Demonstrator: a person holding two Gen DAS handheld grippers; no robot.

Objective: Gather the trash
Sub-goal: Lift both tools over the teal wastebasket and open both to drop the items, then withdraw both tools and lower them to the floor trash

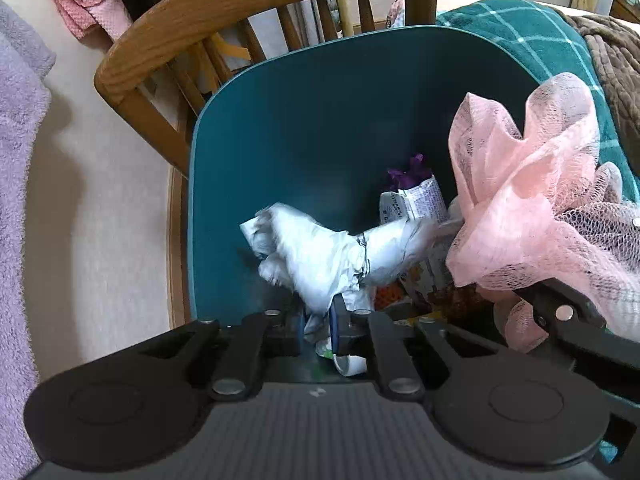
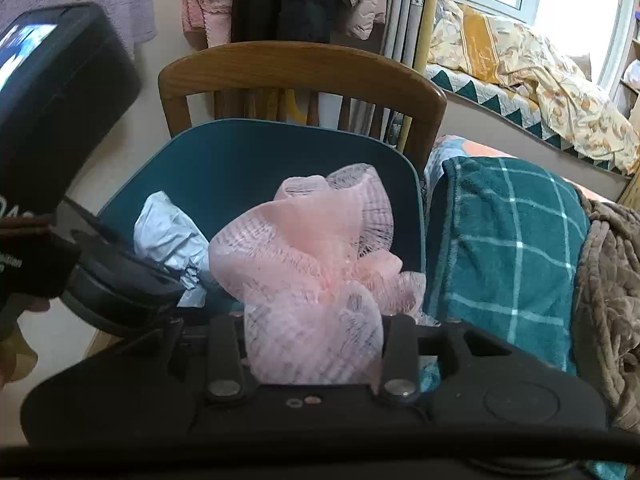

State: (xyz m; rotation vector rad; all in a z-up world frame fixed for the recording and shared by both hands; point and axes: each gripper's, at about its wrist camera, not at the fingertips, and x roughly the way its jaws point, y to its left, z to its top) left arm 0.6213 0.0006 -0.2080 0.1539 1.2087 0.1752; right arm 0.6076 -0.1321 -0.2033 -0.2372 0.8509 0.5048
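Observation:
A teal bin (image 1: 320, 120) stands below both grippers, its rim (image 2: 240, 128) also in the right wrist view. My left gripper (image 1: 320, 320) reaches down into it, shut on a crumpled white plastic bag (image 1: 320, 256) that sticks out ahead of the fingers. My right gripper (image 2: 314, 316) is over the bin's right side with a puffy pink mesh net (image 2: 312, 248) filling the space between its fingers; the fingertips are hidden behind the mesh. In the left wrist view the pink mesh (image 1: 528, 200) bulges at the right, above the right gripper (image 1: 560, 312).
Inside the bin lie a printed wrapper with purple on top (image 1: 416, 200) and other colourful packets. A wooden chair (image 2: 300, 68) stands just behind the bin. A teal checked blanket (image 2: 512, 240) and a brown one (image 2: 612, 280) lie to the right.

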